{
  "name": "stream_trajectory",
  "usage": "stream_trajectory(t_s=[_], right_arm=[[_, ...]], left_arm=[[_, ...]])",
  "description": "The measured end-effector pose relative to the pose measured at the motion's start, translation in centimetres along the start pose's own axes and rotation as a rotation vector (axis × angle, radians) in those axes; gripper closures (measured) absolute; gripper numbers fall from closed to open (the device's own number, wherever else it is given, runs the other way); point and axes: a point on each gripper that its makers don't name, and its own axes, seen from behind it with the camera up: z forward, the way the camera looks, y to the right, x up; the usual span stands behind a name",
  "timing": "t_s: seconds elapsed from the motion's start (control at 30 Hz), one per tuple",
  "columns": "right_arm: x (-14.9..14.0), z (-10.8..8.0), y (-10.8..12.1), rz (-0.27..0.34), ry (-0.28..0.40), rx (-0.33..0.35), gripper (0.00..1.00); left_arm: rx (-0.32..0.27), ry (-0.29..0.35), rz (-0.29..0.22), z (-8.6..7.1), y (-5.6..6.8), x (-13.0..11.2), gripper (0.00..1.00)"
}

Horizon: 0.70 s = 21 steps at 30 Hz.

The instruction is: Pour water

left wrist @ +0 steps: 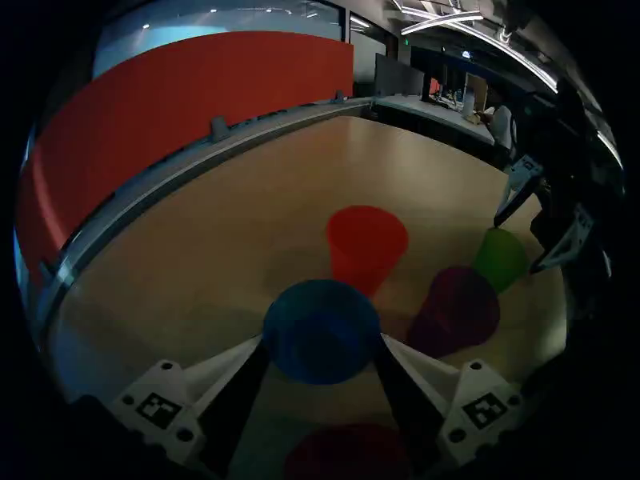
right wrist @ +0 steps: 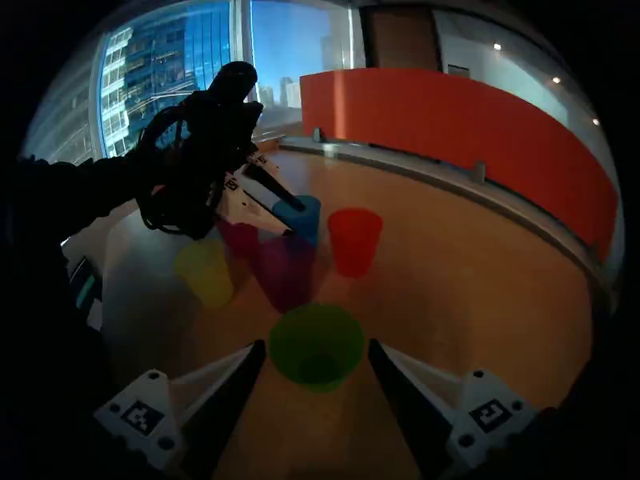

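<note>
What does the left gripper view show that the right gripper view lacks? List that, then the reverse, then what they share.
Left gripper view: a person at a far desk.
Right gripper view: a yellow cup and windows onto high-rises.
Shared: the blue cup, red cup, purple cup, green cup, orange wall and wooden table.

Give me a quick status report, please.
Left gripper shut on blue cup. Right gripper around green cup, grip unclear. Ahead: red cup, purple cup.
</note>
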Motion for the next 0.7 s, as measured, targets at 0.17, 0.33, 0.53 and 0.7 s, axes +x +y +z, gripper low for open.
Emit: stream_trajectory(t_s=[0.17, 0.33, 0.53, 0.7], right_arm=[[-1.0, 0.8, 0.0, -0.014, -0.018, -0.005, 0.00], [-1.6, 1.9, 0.1, -0.017, -0.024, -0.011, 0.00], [-1.7, 3.3, 0.2, -0.008, -0.013, -0.011, 0.00], [-1.5, 3.8, 0.7, -0.014, 0.003, -0.026, 0.04]], left_arm=[[0.005, 0.004, 0.003, -0.1, -0.2, 0.2, 0.14], [0.005, 0.013, 0.004, -0.4, -0.2, 0.6, 0.15], [0.004, 0.019, 0.003, -0.9, -0.3, 0.8, 0.15], [0.007, 0.024, 0.004, -1.4, -0.3, 0.8, 0.14]])
